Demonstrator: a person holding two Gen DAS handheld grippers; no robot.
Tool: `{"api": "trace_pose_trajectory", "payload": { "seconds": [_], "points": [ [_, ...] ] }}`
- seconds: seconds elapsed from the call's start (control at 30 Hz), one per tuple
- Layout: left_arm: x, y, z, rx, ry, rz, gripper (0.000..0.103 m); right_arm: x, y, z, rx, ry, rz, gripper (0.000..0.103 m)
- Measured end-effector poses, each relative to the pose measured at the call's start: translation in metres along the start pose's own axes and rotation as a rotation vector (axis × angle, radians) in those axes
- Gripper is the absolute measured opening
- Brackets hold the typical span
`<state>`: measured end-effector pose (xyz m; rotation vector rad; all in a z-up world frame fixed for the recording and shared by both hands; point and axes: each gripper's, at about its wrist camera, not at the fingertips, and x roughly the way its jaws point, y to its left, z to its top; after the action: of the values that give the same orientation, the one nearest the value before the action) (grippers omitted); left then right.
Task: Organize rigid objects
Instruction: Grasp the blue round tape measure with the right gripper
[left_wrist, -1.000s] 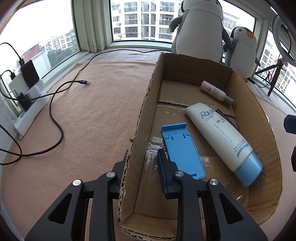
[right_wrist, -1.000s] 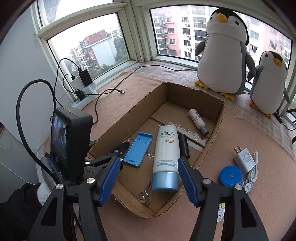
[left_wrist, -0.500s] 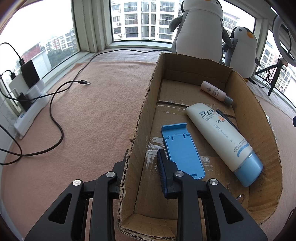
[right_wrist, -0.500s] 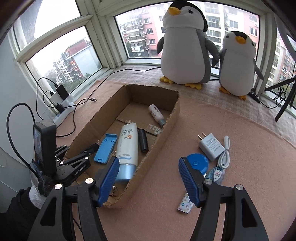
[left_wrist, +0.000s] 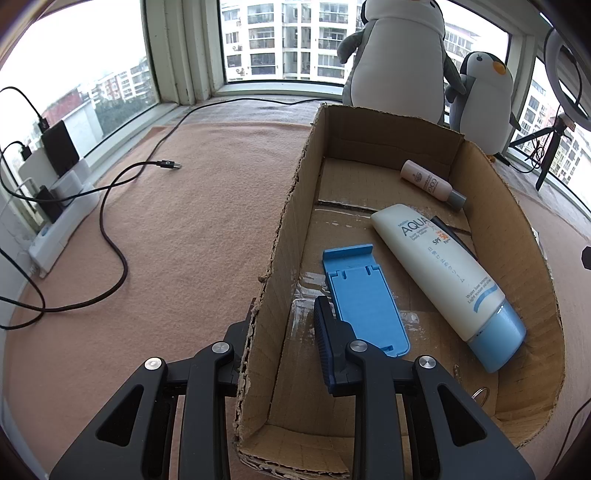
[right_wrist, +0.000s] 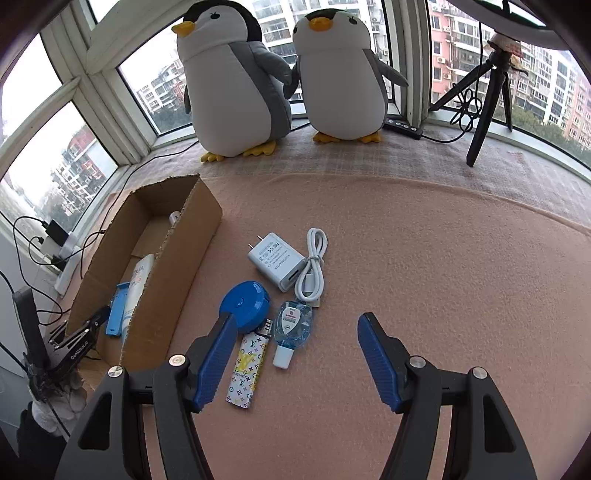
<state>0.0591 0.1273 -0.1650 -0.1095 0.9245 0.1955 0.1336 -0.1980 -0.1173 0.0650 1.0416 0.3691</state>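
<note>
My left gripper (left_wrist: 280, 321) is shut on the near left wall of the cardboard box (left_wrist: 291, 221), one finger outside and one inside. In the box lie a blue phone stand (left_wrist: 364, 299), a white sunscreen tube (left_wrist: 443, 277), a small pink bottle (left_wrist: 430, 181) and a key ring (left_wrist: 480, 391). To the right of the box (right_wrist: 177, 280), my right gripper (right_wrist: 295, 321) hangs open over loose items on the mat. These are a patterned lighter (right_wrist: 247, 365), a small clear blue bottle (right_wrist: 293, 326), a round blue case (right_wrist: 245, 304), a white charger (right_wrist: 277, 260) and a white cable (right_wrist: 314, 266).
Two plush penguins (right_wrist: 236, 85) stand at the window behind the box. A black tripod (right_wrist: 484, 92) is at the back right. A black cable (left_wrist: 110, 236) and a power strip (left_wrist: 55, 221) lie left of the box on the pink mat (right_wrist: 443, 258).
My right gripper has swung from above the box to the right and rolled; it now faces the loose items on the mat. The left gripper and the box have not moved.
</note>
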Motion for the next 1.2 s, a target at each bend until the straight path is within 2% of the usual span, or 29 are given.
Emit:
{"api": "trace_pose_trajectory", "payload": {
  "seconds": [0.33,0.47,0.87,1.13,1.2],
  "points": [
    [0.0,0.0,0.0,0.0,0.0,0.0,0.025,0.028,0.045,0.002,-0.154,0.025,0.032,0.063],
    [0.0,0.0,0.0,0.0,0.0,0.0,0.025,0.044,0.059,0.005,-0.206,0.052,0.023,0.058],
    [0.001,0.001,-0.001,-0.007,0.0,-0.003,0.025,0.078,0.068,0.013,-0.245,0.131,0.017,0.05],
    [0.001,0.002,-0.001,-0.007,0.0,-0.003,0.025,0.094,0.081,0.007,-0.312,0.16,-0.029,0.05],
    [0.001,0.002,-0.001,-0.007,0.0,-0.003,0.025,0.094,0.084,0.006,-0.338,0.154,-0.056,0.047]
  ]
}}
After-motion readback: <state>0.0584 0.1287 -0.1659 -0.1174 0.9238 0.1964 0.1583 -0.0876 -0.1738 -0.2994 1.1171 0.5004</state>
